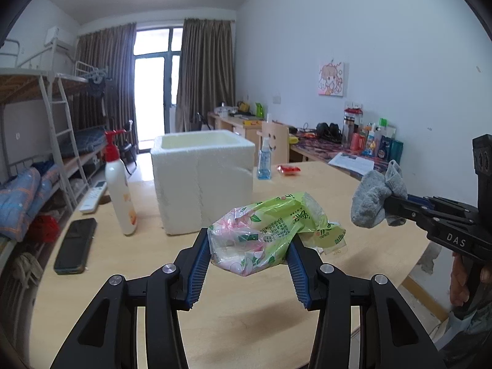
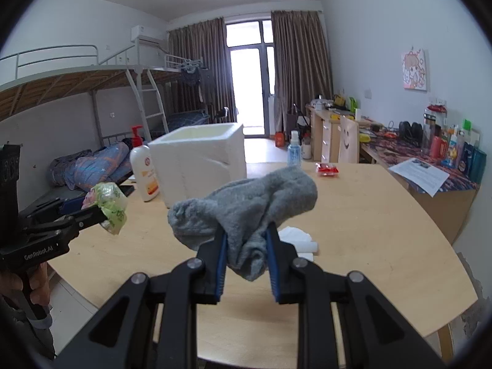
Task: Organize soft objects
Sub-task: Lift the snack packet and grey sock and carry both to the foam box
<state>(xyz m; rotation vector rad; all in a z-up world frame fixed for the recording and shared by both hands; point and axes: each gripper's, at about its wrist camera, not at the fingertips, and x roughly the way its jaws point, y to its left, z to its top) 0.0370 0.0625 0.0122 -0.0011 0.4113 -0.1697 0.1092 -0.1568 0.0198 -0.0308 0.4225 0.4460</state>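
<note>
My left gripper (image 1: 249,246) is shut on a green and pink tissue pack (image 1: 270,233) and holds it above the wooden table (image 1: 123,276). It also shows in the right wrist view (image 2: 107,206), at the left. My right gripper (image 2: 246,246) is shut on a grey sock (image 2: 246,206), held above the table (image 2: 384,230). The sock shows at the right in the left wrist view (image 1: 375,196). A white foam box (image 1: 203,178), open at the top, stands on the table beyond both grippers (image 2: 200,163).
A lotion bottle (image 1: 118,184), a black phone (image 1: 75,246), a remote (image 1: 93,196), a blue spray bottle (image 1: 264,160) and a red packet (image 1: 288,169) lie on the table. White tissue (image 2: 296,240) lies under the sock. Bunk beds stand left, cluttered desks right.
</note>
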